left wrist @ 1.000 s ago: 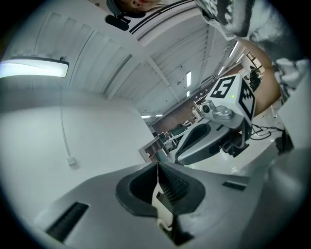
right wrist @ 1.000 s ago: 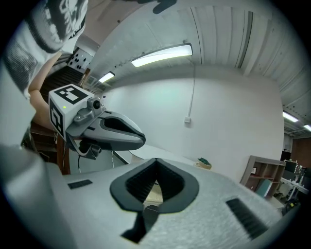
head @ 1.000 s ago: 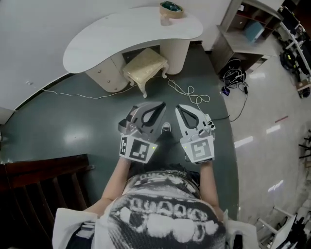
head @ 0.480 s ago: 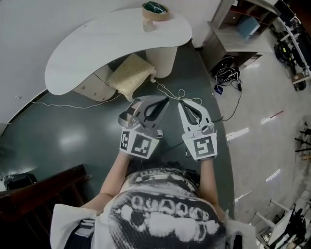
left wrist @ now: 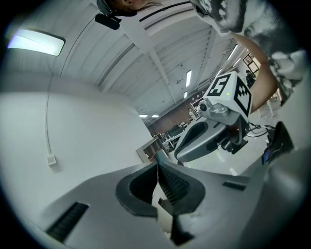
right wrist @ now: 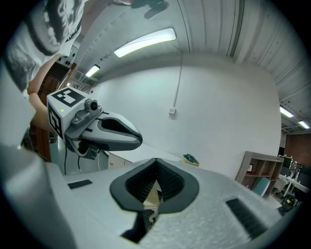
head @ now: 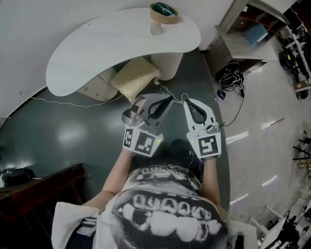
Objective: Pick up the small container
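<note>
Head view, frame centre: both forearms bent in, left gripper [head: 166,98] and right gripper [head: 186,101] side by side, pointing up-frame. Gripper views show both sets of jaws closed, nothing between. Beyond is a cushioned stool [head: 134,78] under the white table [head: 97,53]. Small container [head: 164,12] is at upper centre on the table, upright, mouth up, long axis unclear. It shows only as a speck in the right gripper view, and the left gripper view misses it.

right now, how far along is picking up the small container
Done: nothing; the small container sits on the white table, apart from both tools. In hand: nothing; left tool and right tool are shut and empty. Left: approach, open a tool, grip, lift.
</note>
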Available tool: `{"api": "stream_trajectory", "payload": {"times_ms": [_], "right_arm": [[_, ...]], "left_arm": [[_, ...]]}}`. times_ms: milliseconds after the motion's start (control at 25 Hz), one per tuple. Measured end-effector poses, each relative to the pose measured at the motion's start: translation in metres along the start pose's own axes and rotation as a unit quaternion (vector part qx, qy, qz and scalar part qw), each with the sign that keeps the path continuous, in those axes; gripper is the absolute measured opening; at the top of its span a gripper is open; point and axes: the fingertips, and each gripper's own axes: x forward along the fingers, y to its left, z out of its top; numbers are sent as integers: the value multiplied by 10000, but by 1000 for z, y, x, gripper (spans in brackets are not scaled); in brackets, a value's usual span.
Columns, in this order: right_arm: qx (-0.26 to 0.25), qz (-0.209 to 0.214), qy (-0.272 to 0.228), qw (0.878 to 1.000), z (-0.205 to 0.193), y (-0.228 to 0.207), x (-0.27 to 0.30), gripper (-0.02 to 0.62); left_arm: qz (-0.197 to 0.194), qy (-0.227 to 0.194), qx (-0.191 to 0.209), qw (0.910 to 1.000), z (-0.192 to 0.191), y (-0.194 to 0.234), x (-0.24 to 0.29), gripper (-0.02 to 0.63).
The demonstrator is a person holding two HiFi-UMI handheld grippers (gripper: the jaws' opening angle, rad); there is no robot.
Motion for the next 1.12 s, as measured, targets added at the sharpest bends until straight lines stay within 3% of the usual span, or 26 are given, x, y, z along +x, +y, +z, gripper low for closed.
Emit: {"api": "stream_trajectory", "payload": {"times_ms": [560,720,1120], "right_arm": [[-34,583,84,9983,-15,-13,48,3],[-44,783,-86,9969,-16,-36,72,3],[-378,1435,-298,9885,-12,-130,159,3]], "left_arm": [[327,303,-204,9988,-35,28,25,6],[459,470,-123,9978,-41,39,48,5],[1047,1049,106,9889,-63,115,143,5]]}}
